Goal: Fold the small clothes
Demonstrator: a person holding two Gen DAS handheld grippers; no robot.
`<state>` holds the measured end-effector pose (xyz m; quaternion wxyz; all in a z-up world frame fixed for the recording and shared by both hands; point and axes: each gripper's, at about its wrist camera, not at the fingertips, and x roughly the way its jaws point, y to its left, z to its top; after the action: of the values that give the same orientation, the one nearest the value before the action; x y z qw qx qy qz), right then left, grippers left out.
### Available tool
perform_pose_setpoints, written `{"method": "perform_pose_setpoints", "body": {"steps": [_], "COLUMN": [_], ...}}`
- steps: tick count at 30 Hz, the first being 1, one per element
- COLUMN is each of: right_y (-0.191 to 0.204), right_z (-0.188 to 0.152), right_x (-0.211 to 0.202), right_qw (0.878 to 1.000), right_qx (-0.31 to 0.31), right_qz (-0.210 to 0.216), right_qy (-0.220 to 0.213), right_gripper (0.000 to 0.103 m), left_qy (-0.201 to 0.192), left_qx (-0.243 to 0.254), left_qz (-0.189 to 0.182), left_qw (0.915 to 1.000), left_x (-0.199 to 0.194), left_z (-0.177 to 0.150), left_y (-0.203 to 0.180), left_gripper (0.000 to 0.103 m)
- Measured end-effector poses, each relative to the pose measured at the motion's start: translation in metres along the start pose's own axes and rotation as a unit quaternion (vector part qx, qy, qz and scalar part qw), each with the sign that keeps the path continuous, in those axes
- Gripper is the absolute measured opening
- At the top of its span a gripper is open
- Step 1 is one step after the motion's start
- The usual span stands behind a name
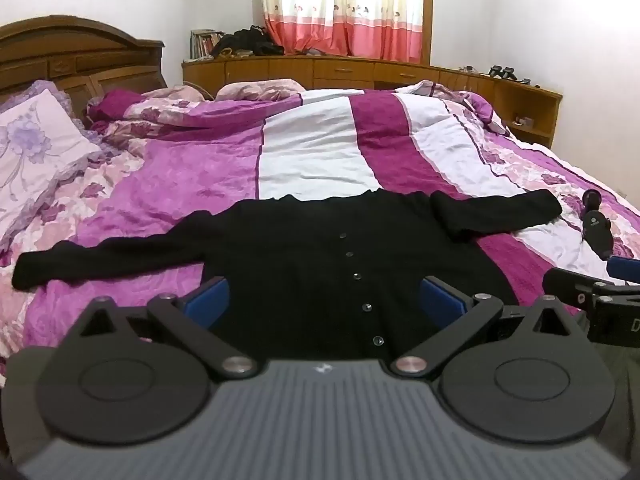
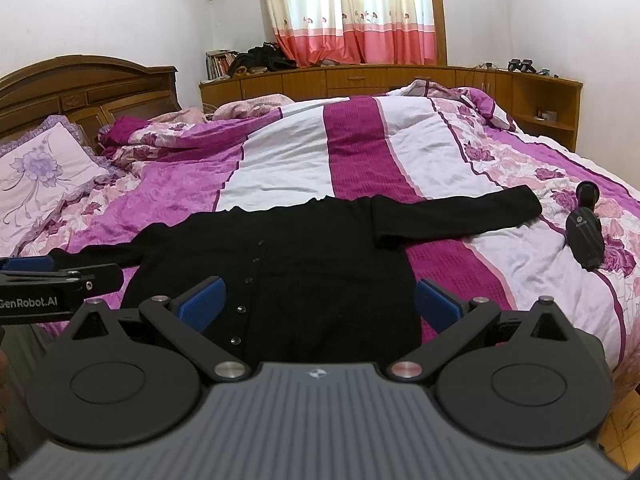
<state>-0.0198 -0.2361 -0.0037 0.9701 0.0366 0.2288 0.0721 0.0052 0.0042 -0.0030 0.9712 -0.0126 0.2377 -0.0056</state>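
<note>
A small black buttoned cardigan (image 1: 304,264) lies flat on the purple and white bedspread (image 1: 316,152), hem toward me, both sleeves spread out. Its left sleeve (image 1: 100,264) reaches far left; the right sleeve (image 1: 496,212) lies bent toward the right. My left gripper (image 1: 326,300) hovers open over the hem, blue pads wide apart, nothing between them. In the right wrist view the same cardigan (image 2: 320,264) sits ahead, and my right gripper (image 2: 320,304) stands open above its lower edge. The left gripper's finger (image 2: 60,276) shows at the left edge there.
A black handheld device (image 2: 586,236) rests on the bedspread right of the right sleeve. A floral pillow (image 1: 32,152) and wooden headboard (image 1: 80,56) stand at the left. Rumpled bedding (image 1: 248,92) lies at the far side before a low wooden cabinet (image 1: 360,70).
</note>
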Motion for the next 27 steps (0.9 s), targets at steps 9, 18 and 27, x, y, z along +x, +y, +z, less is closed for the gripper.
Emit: {"method": "perform_pose_setpoints", "body": {"steps": [9, 18, 27], "right_y": [-0.0028, -0.0022, -0.0020], "right_z": [0.0033, 0.0033, 0.0038], "right_x": [-0.0027, -0.0017, 0.0002], "right_qw": [1.000, 1.000, 1.000], "right_qx": [0.004, 0.006, 0.004], "right_qz": [0.001, -0.002, -0.002], "right_qy": [0.001, 0.006, 0.007], "right_gripper": [0.103, 0.103, 0.103], "left_qy": [0.002, -0.001, -0.002], "left_qx": [-0.006, -0.003, -0.002], "left_qz": [-0.006, -0.012, -0.014], "left_qw": [1.0000, 0.9999, 0.9999], "left_x": [0.0013, -0.0022, -0.0041], "left_z": [0.0003, 0.0013, 0.0025], "left_y": [0.0038, 0.0014, 0.0015], "left_gripper": [0.103, 0.103, 0.103]}}
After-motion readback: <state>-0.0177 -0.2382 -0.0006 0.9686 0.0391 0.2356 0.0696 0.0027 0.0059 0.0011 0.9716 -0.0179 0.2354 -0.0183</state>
